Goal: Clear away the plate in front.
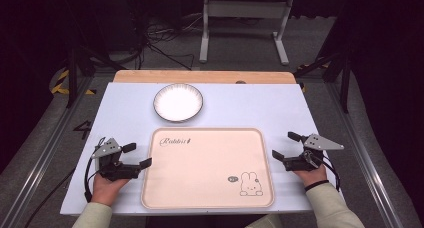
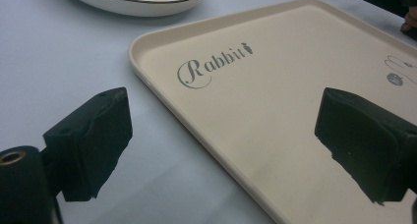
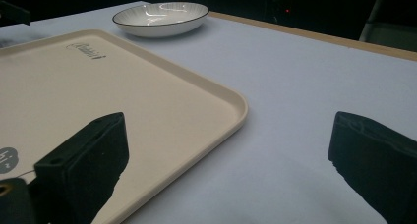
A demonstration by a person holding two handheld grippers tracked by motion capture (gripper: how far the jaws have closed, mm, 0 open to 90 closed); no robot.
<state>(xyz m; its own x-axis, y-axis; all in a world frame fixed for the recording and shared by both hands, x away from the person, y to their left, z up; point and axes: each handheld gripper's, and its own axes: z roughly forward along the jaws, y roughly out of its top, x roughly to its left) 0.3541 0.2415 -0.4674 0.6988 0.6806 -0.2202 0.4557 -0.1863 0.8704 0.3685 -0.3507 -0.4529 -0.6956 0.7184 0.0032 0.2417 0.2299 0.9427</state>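
A cream tray (image 1: 160,188) with a "Rabbit" script and a bunny drawing lies flat in the middle of the white table. A white bowl-like plate with a dark rim (image 1: 178,102) sits just beyond its far left corner. My left gripper (image 1: 137,155) rests open at the tray's left edge, jaws wide over the rim (image 2: 147,81), nothing between them. My right gripper (image 1: 286,145) stands open at the tray's right side, its jaws straddling the tray's corner (image 3: 236,103). The plate (image 3: 161,16) is empty, and its near rim (image 2: 137,5) shows at the top of the left gripper view.
A wooden strip (image 1: 200,77) runs along the table's far edge. Metal rails (image 1: 45,153) flank the table on both sides. Beyond the table stand a white frame (image 1: 245,23) and cables on the grey floor.
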